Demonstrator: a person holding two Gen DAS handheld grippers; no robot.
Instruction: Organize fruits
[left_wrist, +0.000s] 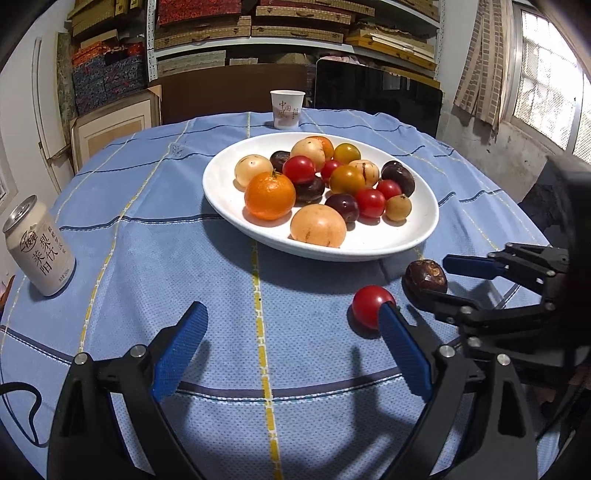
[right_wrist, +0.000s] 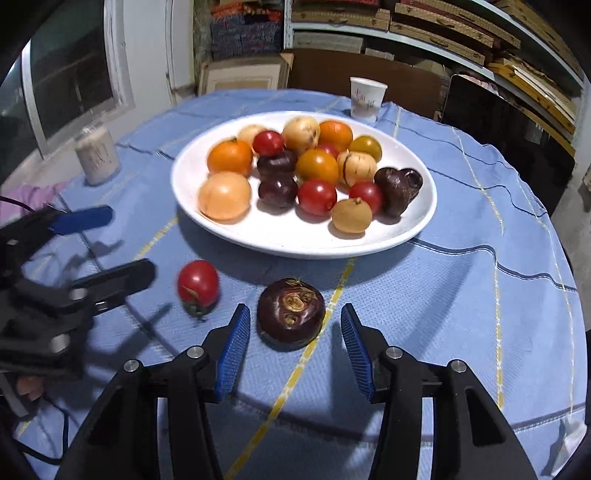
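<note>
- We're over a round table (right_wrist: 461, 295) in a blue striped cloth, shelves of boxes behind.
- Far left, a drink can (left_wrist: 38, 247) stands upright.
- Our left gripper (left_wrist: 291, 321) hangs with jaws spread wide, nothing between them.
- A red tomato (right_wrist: 197, 284) lies on the cloth, just beside that gripper's right fingertip (touching or not, we cannot tell).
- Next, a dark chestnut-brown fruit (right_wrist: 291, 314) sits between the right gripper's (right_wrist: 293, 325) parted jaws, pads clear of it.
- Behind, the white plate (right_wrist: 295, 240) is heaped with fruit, and a paper cup (right_wrist: 366, 96) stands beyond it.
</note>
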